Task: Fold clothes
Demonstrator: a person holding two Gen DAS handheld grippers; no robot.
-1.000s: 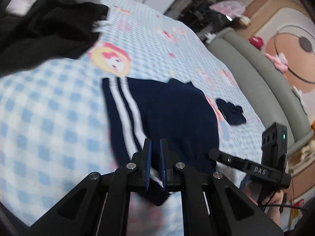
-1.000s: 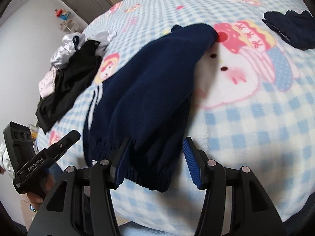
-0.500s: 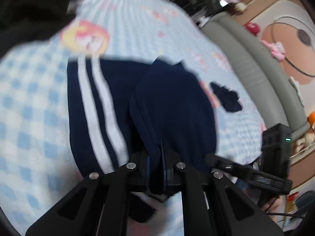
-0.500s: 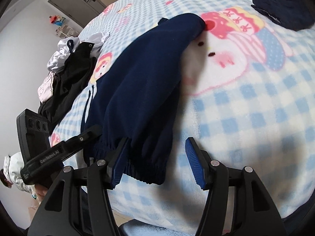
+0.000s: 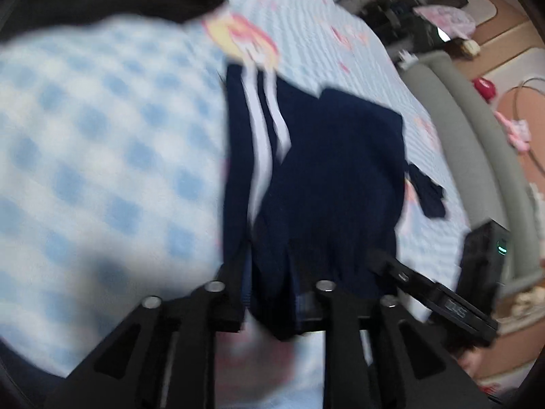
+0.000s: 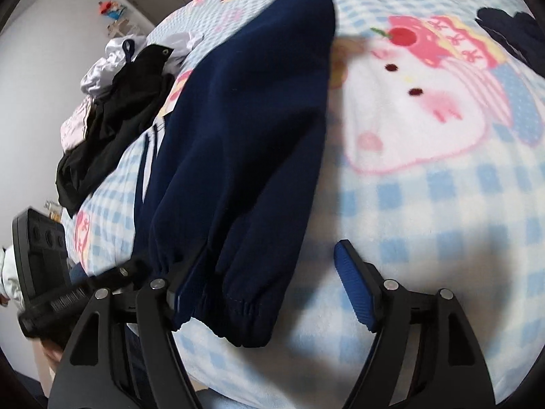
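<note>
Navy trousers (image 6: pixel 238 129) doubled lengthwise near bed (image 6: pixel 425 204) front edge, cuffs pinched in left claw (image 5: pixel 269 293), right claw (image 6: pixel 269 286) gaping wide beside them; black pile (image 6: pixel 112 116) left unfolded.

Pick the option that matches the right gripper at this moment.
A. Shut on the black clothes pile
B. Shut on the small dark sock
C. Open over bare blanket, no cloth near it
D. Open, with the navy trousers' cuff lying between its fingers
D: the right gripper stands wide open, and the elastic cuff of the navy trousers lies between its blue pads, unclamped.
</note>
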